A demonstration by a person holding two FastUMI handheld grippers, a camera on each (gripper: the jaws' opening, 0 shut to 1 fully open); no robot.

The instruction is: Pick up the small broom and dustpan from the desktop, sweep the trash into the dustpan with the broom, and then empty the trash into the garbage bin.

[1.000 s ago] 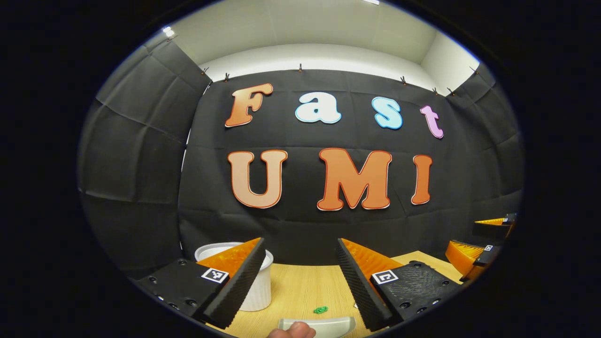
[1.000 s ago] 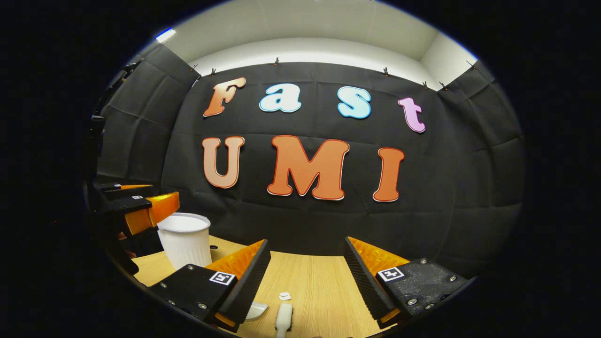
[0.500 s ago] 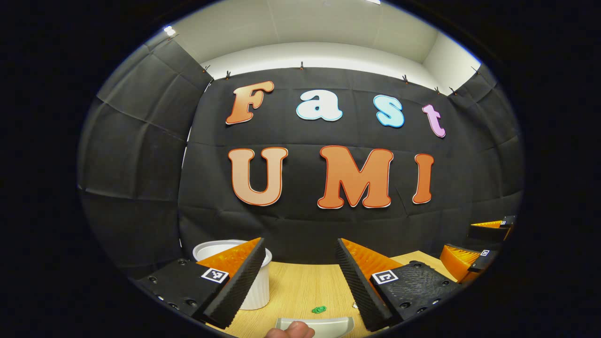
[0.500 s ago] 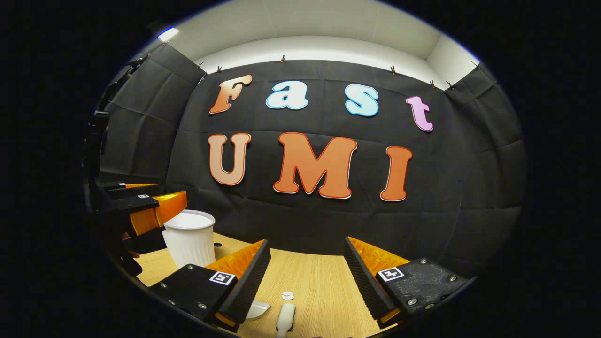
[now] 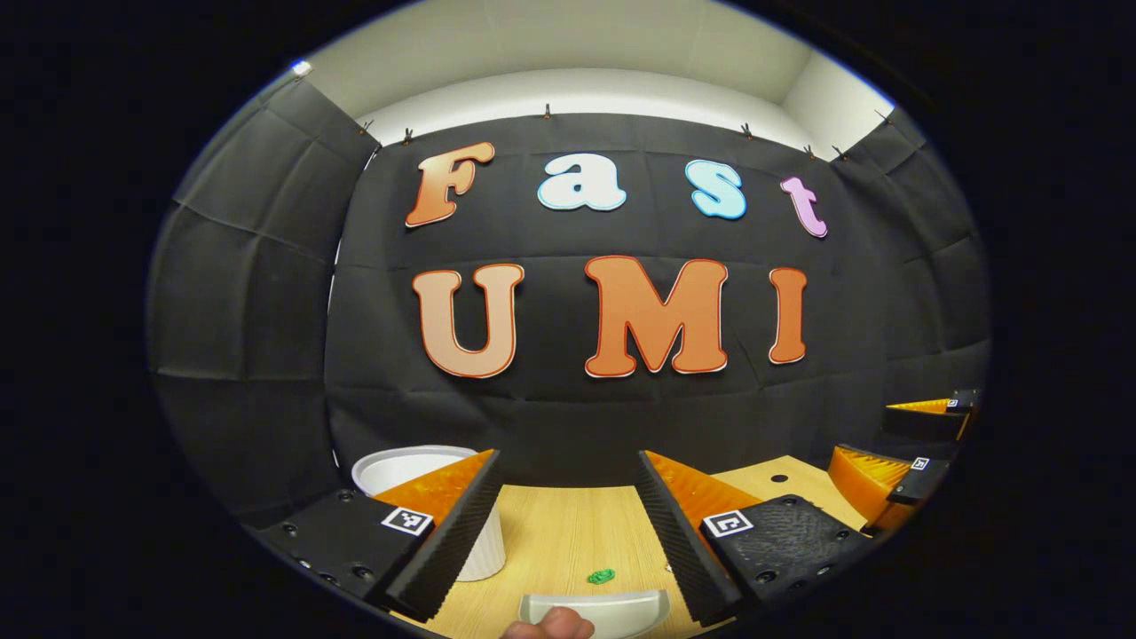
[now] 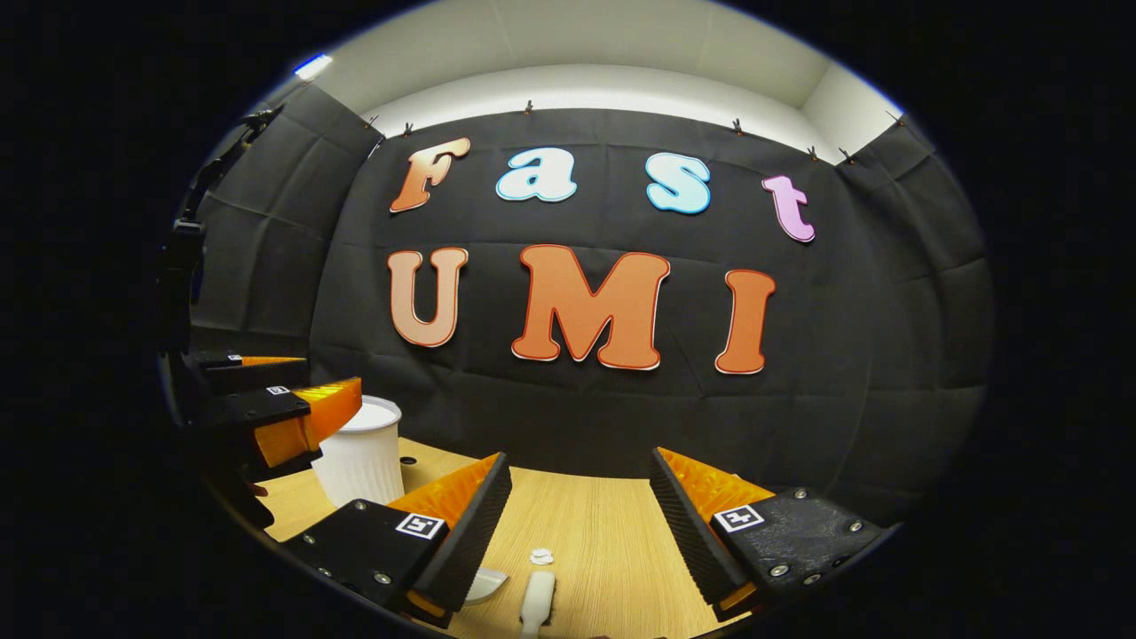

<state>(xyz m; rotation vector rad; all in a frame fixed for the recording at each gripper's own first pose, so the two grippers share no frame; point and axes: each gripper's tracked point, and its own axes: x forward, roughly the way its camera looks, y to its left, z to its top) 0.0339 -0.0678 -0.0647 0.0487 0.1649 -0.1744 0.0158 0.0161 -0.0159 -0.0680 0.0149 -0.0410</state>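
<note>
In the left gripper view my left gripper (image 5: 568, 470) hangs open above the wooden table (image 5: 568, 541), nothing between its fingers. Below it lie a pale dustpan (image 5: 612, 611) and a green scrap (image 5: 601, 577); a person's fingertip (image 5: 550, 624) touches the dustpan's near edge. The white ribbed bin (image 5: 390, 463) stands behind the left finger. In the right gripper view my right gripper (image 6: 580, 470) is open over the table (image 6: 603, 532). A white broom handle (image 6: 536, 599) and a white scrap (image 6: 540, 557) lie under it, the bin (image 6: 359, 461) at left.
The right gripper's orange fingers (image 5: 861, 470) show at the far right of the left gripper view. The left gripper's orange fingers (image 6: 324, 408) show beside the bin in the right gripper view. Black cloth walls close the table's far side.
Both views have shifted slightly, showing a little more table. The left gripper has drawn nearer the bin in the right gripper view. Both stay open; nothing on the table moved.
</note>
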